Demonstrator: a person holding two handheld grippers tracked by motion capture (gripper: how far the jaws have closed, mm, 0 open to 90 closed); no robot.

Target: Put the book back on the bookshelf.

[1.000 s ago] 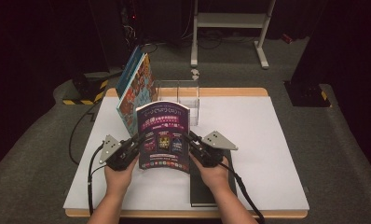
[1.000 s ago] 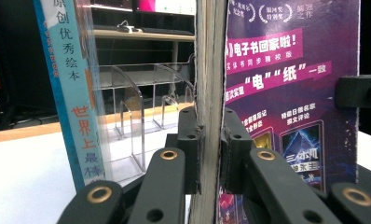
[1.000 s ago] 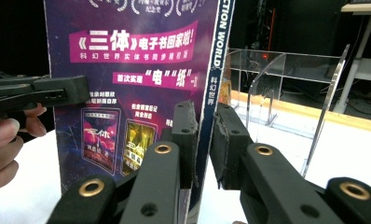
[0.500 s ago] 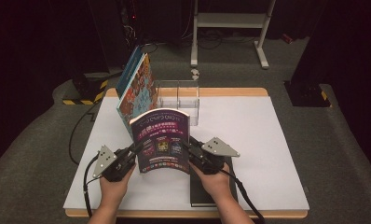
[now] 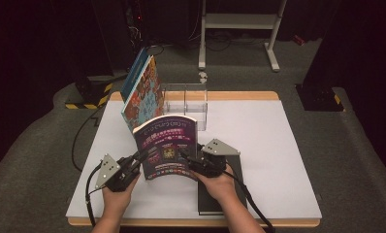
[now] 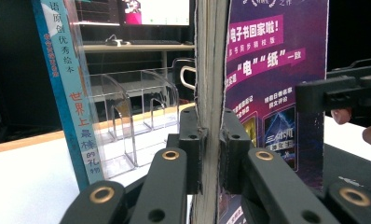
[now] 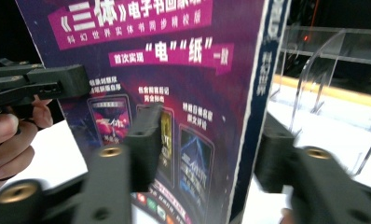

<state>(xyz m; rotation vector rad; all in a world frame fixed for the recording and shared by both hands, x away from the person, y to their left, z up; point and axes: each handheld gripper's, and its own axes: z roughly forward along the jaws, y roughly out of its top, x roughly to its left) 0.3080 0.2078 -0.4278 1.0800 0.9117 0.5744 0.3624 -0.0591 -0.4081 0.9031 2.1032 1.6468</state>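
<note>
The purple book (image 5: 168, 148) stands upright on the white table (image 5: 278, 145), near its 6 o'clock edge, bottom edge on the tabletop and cover facing the person. The left gripper (image 5: 141, 158) is clamped on the book's page edge at the 9 o'clock side; in the left gripper view (image 6: 210, 154) both pads press against the page block. The right gripper (image 5: 185, 156) sits at the book's 3 o'clock side; its jaws have just been opening, and the right gripper view (image 7: 207, 140) shows them standing apart with the spine between them, the pads clear of the cover. At 12 o'clock from the book stands a clear acrylic rack (image 5: 186, 104), with a blue picture book (image 5: 142, 92) leaning at its 9 o'clock side. A black book (image 5: 220, 194) lies flat under the right hand (image 5: 220, 187).
</note>
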